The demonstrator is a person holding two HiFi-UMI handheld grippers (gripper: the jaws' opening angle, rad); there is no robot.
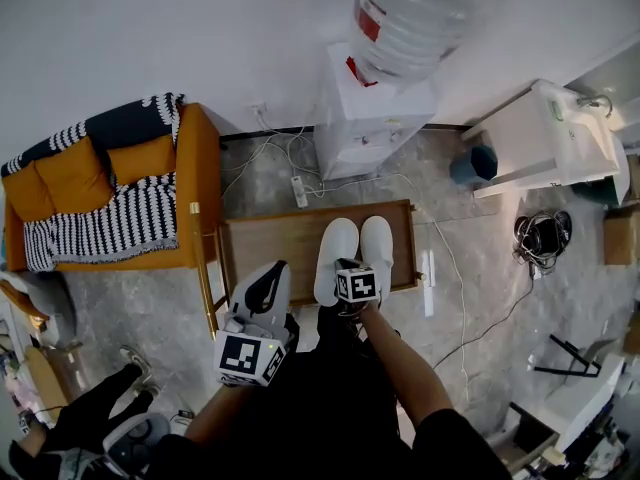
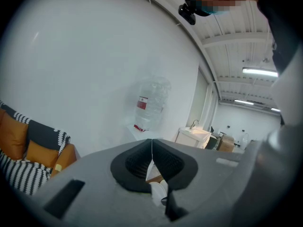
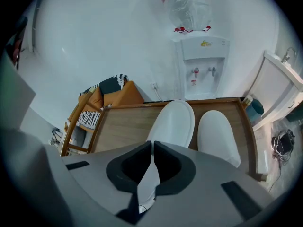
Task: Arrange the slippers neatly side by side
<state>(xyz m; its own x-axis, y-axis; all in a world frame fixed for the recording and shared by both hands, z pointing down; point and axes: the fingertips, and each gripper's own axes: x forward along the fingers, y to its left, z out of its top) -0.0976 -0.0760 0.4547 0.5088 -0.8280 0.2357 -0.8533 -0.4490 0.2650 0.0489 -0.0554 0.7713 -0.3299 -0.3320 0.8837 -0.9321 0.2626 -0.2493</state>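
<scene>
White slippers (image 1: 377, 251) lie together on a wooden surface (image 1: 270, 243). The right gripper's (image 3: 152, 148) jaws pinch the left-hand slipper's (image 3: 173, 122) heel, seemingly to straighten it. The left gripper's (image 2: 152, 143) jaws are closed and empty.

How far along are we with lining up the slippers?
Done: the left white fabric slipper and right white slipper lie side by side on the brown wooden table. In hand: the right tool seems to pinch the left slipper's near end. Left: release it.

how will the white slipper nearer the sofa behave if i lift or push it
The slipper looks thin and soft, so probably floppy and light when lifted. Lying flat on the smooth wooden table, it should slide rather than roll or tip.
</scene>
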